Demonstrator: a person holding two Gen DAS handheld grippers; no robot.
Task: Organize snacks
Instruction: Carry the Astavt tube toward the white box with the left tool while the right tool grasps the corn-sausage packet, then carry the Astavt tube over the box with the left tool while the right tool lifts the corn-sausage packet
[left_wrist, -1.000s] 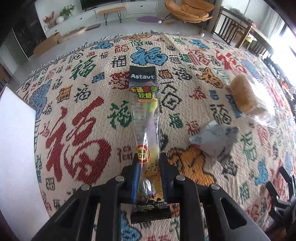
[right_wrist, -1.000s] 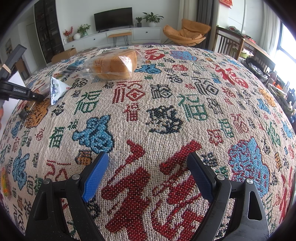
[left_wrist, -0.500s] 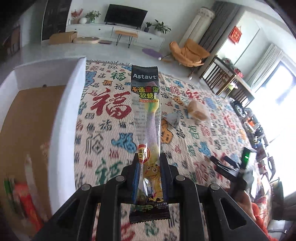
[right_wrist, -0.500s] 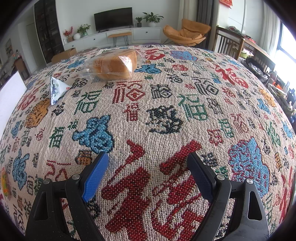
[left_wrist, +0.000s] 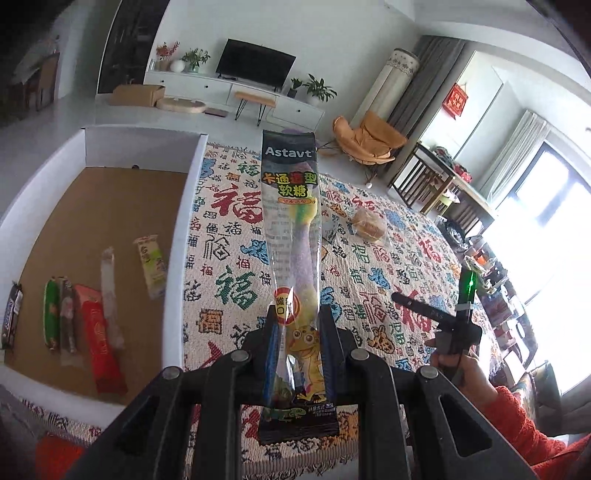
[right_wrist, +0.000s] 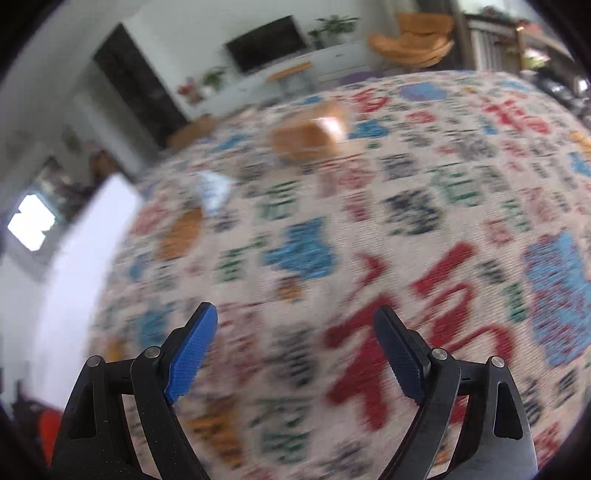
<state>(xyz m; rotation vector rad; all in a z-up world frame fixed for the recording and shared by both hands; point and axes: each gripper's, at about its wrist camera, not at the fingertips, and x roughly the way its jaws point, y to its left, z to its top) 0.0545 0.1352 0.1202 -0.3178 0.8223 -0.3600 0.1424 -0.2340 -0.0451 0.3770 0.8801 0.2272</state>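
Note:
My left gripper (left_wrist: 297, 314) is shut on the lower part of a long gummy candy packet (left_wrist: 293, 229) with a black "Astavt" top, held upright above the patterned cloth. To its left sits a white box (left_wrist: 177, 236) with a brown floor holding several snack packets (left_wrist: 99, 339). A bagged bread (left_wrist: 367, 225) (right_wrist: 308, 138) and a small white-blue packet (left_wrist: 330, 230) (right_wrist: 214, 188) lie on the cloth farther off. My right gripper (right_wrist: 295, 321) hovers open over the cloth with nothing between its blue pads; its view is blurred. The right gripper (left_wrist: 439, 317) also shows in the left wrist view, held by a hand in an orange sleeve.
The cloth with red, blue and green characters (left_wrist: 240, 291) covers the whole work surface. The white box wall (right_wrist: 85, 258) stands at the left of the right wrist view. Behind are a TV cabinet (left_wrist: 236, 88), an orange chair (left_wrist: 365, 136) and a dining table (left_wrist: 447, 177).
My left gripper carried the candy packet up and leftward, so the white box and its snacks came into view. The right gripper's view tilted and blurred, after being still earlier.

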